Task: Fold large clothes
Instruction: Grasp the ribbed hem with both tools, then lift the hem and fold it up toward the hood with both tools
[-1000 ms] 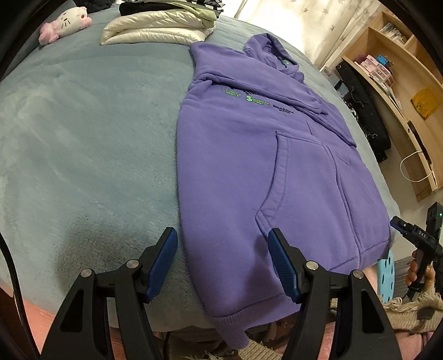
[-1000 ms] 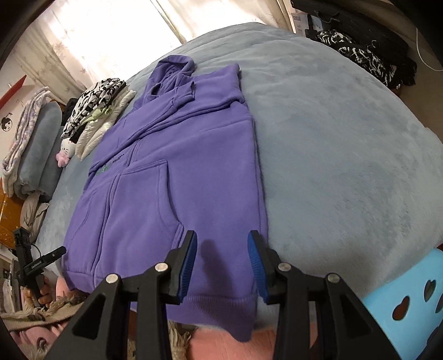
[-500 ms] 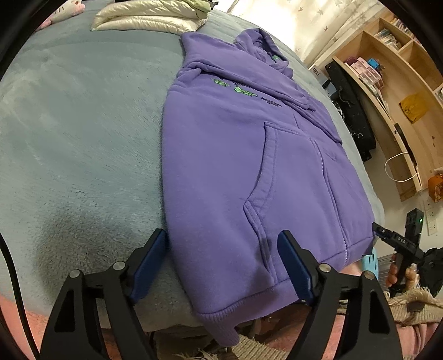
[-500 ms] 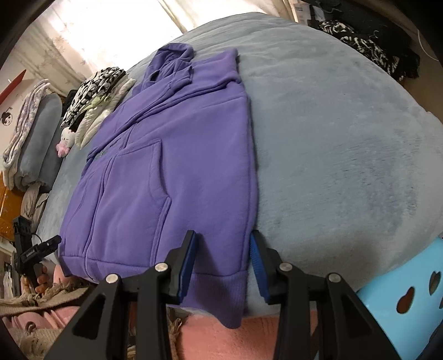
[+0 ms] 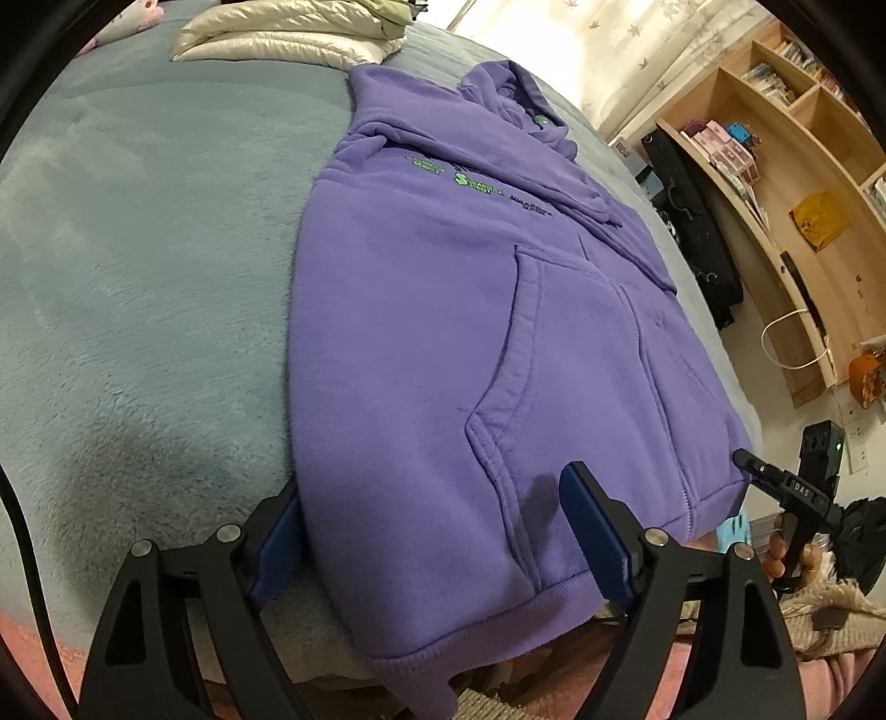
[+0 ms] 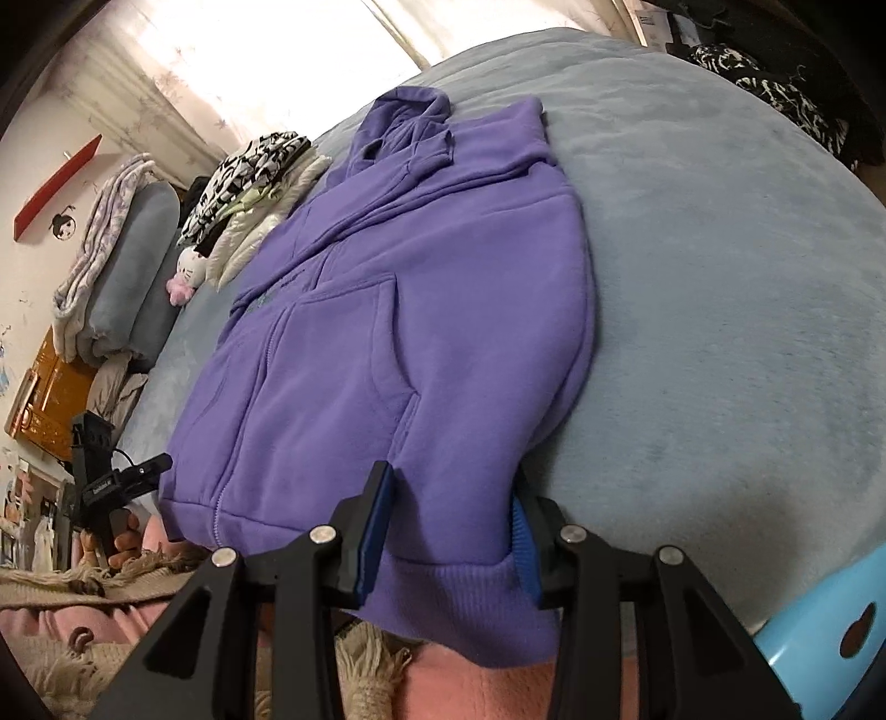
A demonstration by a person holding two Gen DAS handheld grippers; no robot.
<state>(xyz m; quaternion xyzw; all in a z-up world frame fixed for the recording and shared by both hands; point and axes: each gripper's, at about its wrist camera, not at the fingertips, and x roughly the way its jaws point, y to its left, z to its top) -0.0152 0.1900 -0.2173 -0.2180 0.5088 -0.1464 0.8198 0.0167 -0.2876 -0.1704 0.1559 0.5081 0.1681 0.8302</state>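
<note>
A purple hoodie (image 5: 443,310) lies flat on the grey-blue bed, sleeves folded in, hood at the far end, ribbed hem hanging over the near edge. My left gripper (image 5: 437,531) is open, its jaws straddling the hoodie's left hem corner. My right gripper (image 6: 451,526) is open, its jaws straddling the right hem corner of the hoodie (image 6: 398,332). The right gripper also shows at the right edge of the left wrist view (image 5: 775,482), and the left gripper at the left edge of the right wrist view (image 6: 133,476).
The grey-blue bed (image 5: 138,277) extends to the left and far side. Folded cream and patterned clothes (image 5: 288,33) lie at its far end with a plush toy (image 6: 185,271). A wooden shelf (image 5: 775,183) stands at right. A blue stool (image 6: 830,615) sits by the bed's edge.
Both grippers have moved forward and down to the hoodie's hem. Each now has a hem corner between its open jaws, and the right jaws have opened wider.
</note>
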